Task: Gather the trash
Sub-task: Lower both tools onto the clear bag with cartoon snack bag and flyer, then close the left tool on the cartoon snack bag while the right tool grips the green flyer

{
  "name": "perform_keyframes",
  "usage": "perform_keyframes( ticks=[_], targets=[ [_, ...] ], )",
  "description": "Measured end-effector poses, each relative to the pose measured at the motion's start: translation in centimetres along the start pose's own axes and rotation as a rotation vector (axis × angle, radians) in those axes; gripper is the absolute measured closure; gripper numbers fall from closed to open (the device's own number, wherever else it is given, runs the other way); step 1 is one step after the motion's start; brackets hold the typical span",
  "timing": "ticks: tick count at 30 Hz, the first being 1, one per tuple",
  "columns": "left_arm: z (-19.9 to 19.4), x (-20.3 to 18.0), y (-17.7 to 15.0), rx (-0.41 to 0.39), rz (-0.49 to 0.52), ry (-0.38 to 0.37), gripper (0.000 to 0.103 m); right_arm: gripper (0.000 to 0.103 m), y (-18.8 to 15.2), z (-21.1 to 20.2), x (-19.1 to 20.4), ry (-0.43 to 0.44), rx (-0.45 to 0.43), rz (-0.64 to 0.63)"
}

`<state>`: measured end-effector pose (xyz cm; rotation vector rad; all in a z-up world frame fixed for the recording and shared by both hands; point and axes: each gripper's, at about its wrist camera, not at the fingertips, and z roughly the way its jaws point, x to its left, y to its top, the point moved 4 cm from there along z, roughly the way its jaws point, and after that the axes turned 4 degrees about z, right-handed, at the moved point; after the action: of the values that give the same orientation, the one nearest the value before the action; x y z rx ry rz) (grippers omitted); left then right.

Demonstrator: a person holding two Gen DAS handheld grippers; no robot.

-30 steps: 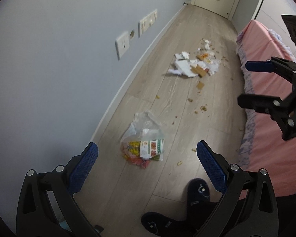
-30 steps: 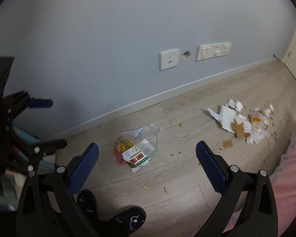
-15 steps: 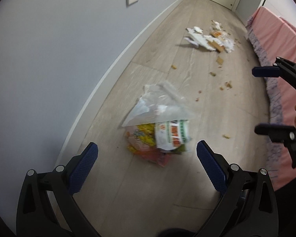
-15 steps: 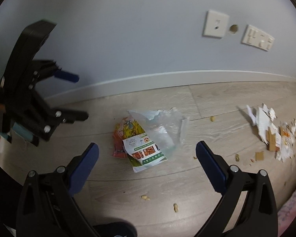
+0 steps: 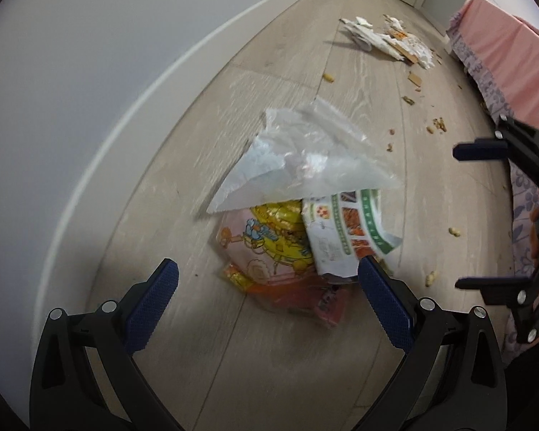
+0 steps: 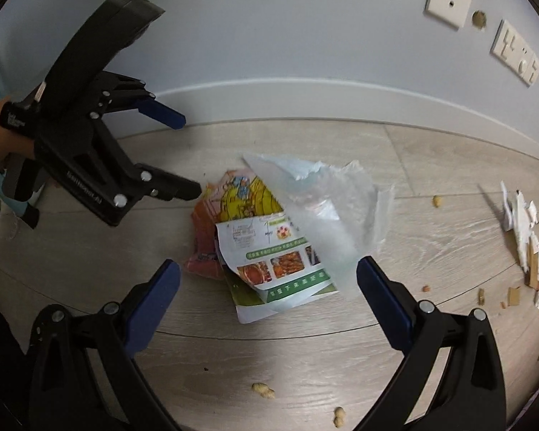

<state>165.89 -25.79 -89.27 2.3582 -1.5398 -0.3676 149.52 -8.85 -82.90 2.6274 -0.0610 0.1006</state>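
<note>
A pale wood floor (image 6: 431, 222) runs along a grey-blue wall (image 6: 269, 36) with a white baseboard (image 6: 305, 98); in the left wrist view a pink bed (image 5: 503, 57) borders the floor's far side, leaving a long open lane between wall and bed. The trash bundle lies in the middle of that lane, clear of the baseboard: a crumpled clear plastic bag (image 5: 305, 158) draped over a yellow-and-pink cartoon snack wrapper (image 5: 273, 237) and a white-and-green food packet (image 5: 352, 230). In the right wrist view the packet's long axis slants from near the wrapper down toward the camera, the plastic bag fanning out toward the wall sockets' side.

The left tongs (image 5: 266, 298) are spread wide, hovering just short of the bundle's near edge, touching nothing. The right tongs (image 6: 267, 294) are likewise spread, empty, straddling the packet's lower corner from above.

Farther along the lane sits a heap of torn paper and cardboard (image 5: 388, 39). Peanut shells (image 6: 264, 390) are scattered around.
</note>
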Motion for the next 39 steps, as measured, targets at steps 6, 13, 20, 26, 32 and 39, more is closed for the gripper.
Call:
perform_keyframes(
  ticks=[6, 13, 20, 26, 32, 39],
  targets=[
    [3.2, 0.9, -0.8, 0.022, -0.029, -0.047, 0.006, 0.007, -1.2, 3.2, 0.8, 0.011, 0.033, -0.02],
    [5.4, 1.2, -0.6, 0.037, -0.066, -0.121, 0.024, 0.02, -1.7, 5.9, 1.6, 0.047, 0.053, -0.05],
    [6.7, 1.0, -1.0, 0.057, -0.082, -0.147, 0.033, 0.03, -2.1, 7.6, 1.7, 0.063, 0.081, -0.059],
    [7.4, 1.0, -1.0, 0.061, -0.089, -0.141, 0.049, 0.053, -2.6, 8.5, 1.8, 0.074, 0.121, -0.073],
    [7.9, 1.5, -0.9, 0.067, -0.102, -0.134, 0.068, 0.07, -3.0, 9.2, 1.9, 0.059, 0.149, -0.068],
    [8.5, 1.3, -0.4, 0.069, -0.083, -0.132, 0.087, 0.09, -2.7, 9.1, 1.8, 0.056, 0.144, -0.063]
  ],
)
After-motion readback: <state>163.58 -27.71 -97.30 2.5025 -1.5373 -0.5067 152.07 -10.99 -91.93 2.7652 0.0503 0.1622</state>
